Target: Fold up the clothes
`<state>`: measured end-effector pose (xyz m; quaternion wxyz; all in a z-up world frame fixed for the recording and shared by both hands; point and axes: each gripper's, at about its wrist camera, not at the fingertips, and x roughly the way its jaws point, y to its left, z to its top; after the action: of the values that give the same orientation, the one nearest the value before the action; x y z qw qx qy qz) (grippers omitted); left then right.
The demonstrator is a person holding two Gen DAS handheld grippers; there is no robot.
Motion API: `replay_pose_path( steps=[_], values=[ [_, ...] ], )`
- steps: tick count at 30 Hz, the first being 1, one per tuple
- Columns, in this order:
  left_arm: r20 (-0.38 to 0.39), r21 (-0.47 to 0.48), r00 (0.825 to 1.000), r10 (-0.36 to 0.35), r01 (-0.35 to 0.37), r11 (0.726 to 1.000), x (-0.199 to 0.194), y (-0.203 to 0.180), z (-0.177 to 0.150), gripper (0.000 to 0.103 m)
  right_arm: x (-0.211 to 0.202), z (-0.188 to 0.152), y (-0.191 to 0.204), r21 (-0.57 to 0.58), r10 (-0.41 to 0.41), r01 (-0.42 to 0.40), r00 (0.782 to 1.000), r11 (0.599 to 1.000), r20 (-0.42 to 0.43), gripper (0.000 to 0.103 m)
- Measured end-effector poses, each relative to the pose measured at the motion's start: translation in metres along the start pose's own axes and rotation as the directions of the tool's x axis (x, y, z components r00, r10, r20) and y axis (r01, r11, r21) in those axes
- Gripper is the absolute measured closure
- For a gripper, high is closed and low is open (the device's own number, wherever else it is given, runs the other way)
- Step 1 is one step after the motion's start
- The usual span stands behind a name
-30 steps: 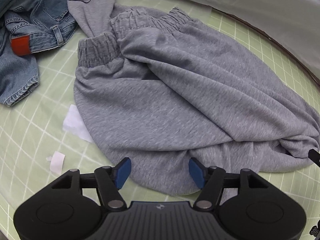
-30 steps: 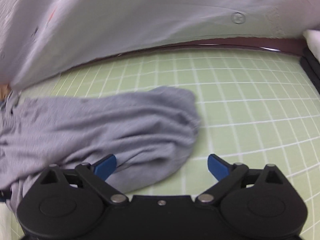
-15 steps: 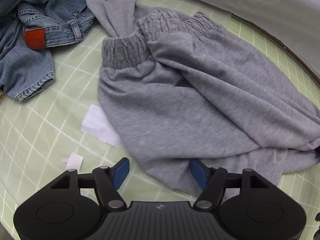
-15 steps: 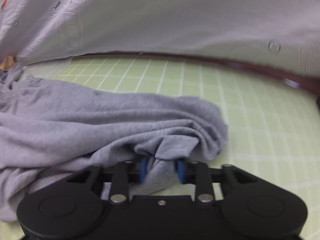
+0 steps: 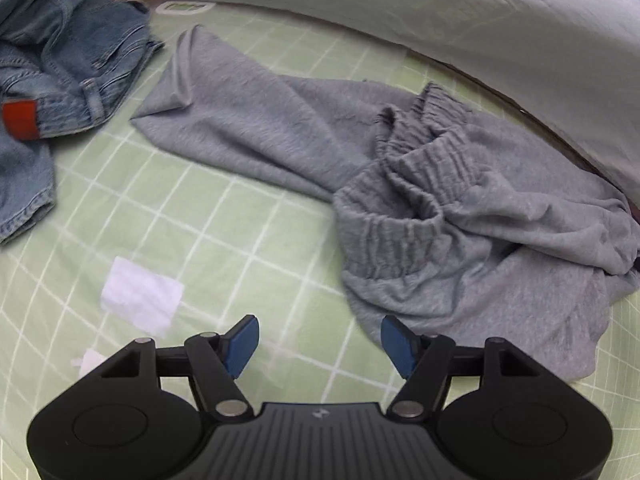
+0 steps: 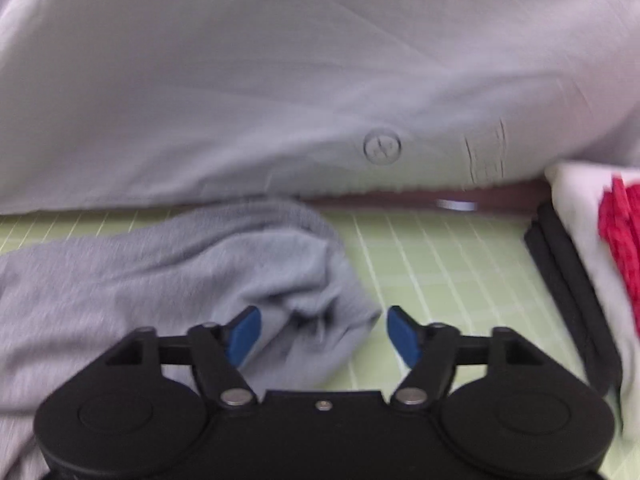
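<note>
Grey sweatpants (image 5: 460, 216) lie crumpled on the green checked sheet (image 5: 200, 220), the ribbed waistband bunched at centre right and one leg stretched toward the upper left. My left gripper (image 5: 318, 344) is open just above the sheet, its right pad near the pants' near edge, nothing between the pads. In the right wrist view, a leg end of the sweatpants (image 6: 296, 280) lies on the sheet. My right gripper (image 6: 324, 336) is open, with that cloth lying between its blue pads.
Blue jeans (image 5: 60, 72) with a red tag are heaped at the upper left. White paper scraps (image 5: 140, 300) lie near the left gripper. A pale pillow (image 5: 460, 20) runs along the back. A white and red item (image 6: 600, 248) and a black edge stand at the right.
The right gripper shut on the pant leg half a second ago, pulled it right, and is now open again. The sweatpants shifted right and stretched out; the left gripper stayed open.
</note>
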<state>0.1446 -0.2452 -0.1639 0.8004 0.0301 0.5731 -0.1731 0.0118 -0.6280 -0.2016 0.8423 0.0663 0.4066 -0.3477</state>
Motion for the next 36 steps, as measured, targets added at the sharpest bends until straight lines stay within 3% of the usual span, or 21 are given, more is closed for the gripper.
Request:
replay_pose_path(
  steps=[6, 10, 13, 16, 22, 29, 33, 36],
  values=[
    [0.008, 0.006, 1.0, -0.009, 0.008, 1.0, 0.007, -0.01, 0.01, 0.038, -0.035, -0.051, -0.006, 0.064, 0.02, -0.016, 0.998, 0.998, -0.06, 0.007],
    [0.013, 0.01, 1.0, -0.014, 0.014, 1.0, 0.011, -0.017, 0.016, 0.072, -0.055, -0.081, -0.008, 0.103, 0.029, -0.019, 0.995, 0.994, -0.096, 0.007],
    [0.017, 0.013, 1.0, -0.018, 0.018, 1.0, 0.015, -0.022, 0.021, 0.089, -0.066, -0.098, -0.005, 0.124, 0.029, -0.015, 0.993, 0.992, -0.118, 0.007],
    [0.024, 0.011, 0.999, -0.023, 0.022, 1.0, 0.016, -0.024, 0.026, 0.093, -0.075, -0.106, 0.006, 0.106, 0.033, -0.02, 0.992, 0.994, -0.125, 0.007],
    [0.147, -0.125, 0.989, -0.02, 0.039, 0.991, -0.038, 0.036, 0.024, 0.093, -0.092, -0.117, 0.036, 0.062, 0.052, -0.045, 0.991, 0.997, -0.122, 0.007],
    [0.28, -0.278, 0.96, 0.004, 0.077, 0.957, -0.099, 0.108, 0.022, 0.093, -0.118, -0.127, 0.079, 0.045, 0.107, -0.103, 0.989, 0.994, -0.098, 0.007],
    [0.216, -0.375, 0.976, 0.016, 0.068, 0.924, -0.084, 0.159, 0.011, 0.093, -0.128, -0.13, 0.111, 0.078, 0.19, -0.184, 0.978, 0.98, -0.083, 0.016],
    [0.169, -0.382, 0.986, 0.014, 0.053, 0.922, -0.074, 0.182, -0.003, 0.093, -0.132, -0.123, 0.123, 0.185, 0.27, -0.256, 0.961, 0.949, -0.055, 0.024]
  ],
)
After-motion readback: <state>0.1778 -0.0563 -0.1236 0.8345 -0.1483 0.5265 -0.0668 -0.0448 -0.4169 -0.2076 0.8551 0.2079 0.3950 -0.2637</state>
